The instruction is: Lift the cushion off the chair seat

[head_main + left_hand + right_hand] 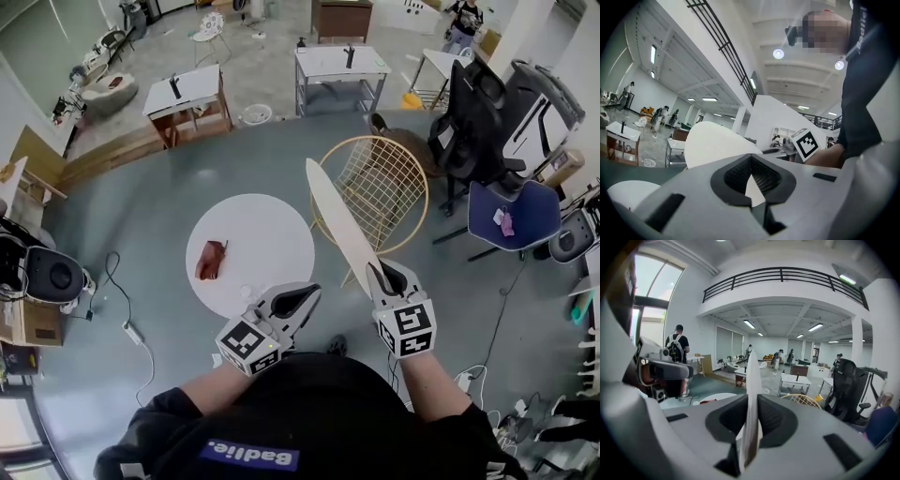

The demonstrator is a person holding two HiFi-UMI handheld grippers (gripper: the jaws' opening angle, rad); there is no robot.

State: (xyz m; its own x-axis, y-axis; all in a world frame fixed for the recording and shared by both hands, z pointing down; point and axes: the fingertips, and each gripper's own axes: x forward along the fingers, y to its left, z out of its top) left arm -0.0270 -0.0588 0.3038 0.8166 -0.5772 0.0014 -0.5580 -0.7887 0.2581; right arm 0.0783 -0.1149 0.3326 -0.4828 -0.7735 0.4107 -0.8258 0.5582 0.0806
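Pinching the cushion (342, 225), right gripper (386, 279) holds it, seemingly clear of the chair (394, 187).

Brown item (212, 260) on round table (272, 230)

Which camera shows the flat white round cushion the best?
The head view: the flat white round cushion shows full length, pinched by the right gripper near the gold wire chair. The left gripper view shows its broad face, bottom hidden; the right gripper view only its thin edge.
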